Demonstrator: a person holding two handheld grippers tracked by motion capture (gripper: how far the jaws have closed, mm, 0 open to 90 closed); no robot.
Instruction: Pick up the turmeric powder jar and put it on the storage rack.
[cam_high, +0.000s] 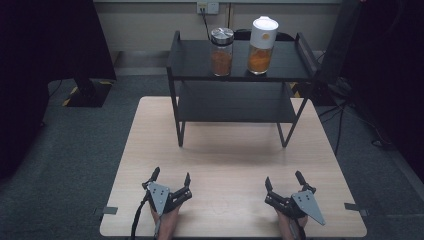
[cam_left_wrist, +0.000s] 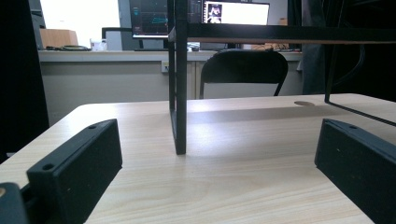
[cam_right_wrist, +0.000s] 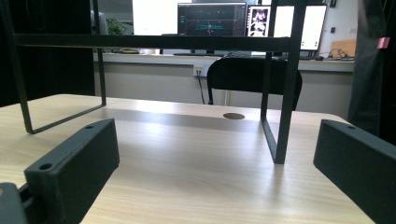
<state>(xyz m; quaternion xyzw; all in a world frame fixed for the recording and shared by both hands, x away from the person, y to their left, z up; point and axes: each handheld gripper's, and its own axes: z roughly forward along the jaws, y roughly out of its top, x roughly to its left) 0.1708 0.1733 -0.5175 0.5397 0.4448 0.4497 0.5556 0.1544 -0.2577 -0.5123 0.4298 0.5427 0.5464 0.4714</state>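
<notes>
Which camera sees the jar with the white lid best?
The high view: the jar with the white lid stands in full sight on the black rack's top shelf, beside the jar with the silver lid. Both gripper views look along the table under that shelf, so they show rack legs, not the jar.

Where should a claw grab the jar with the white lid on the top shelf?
Probably round the clear middle of the jar with the white lid, coming level from the front. It stands upright on the shelf, its wide cap looks harder to span, and the silver-lidded jar crowds its left side.
</notes>
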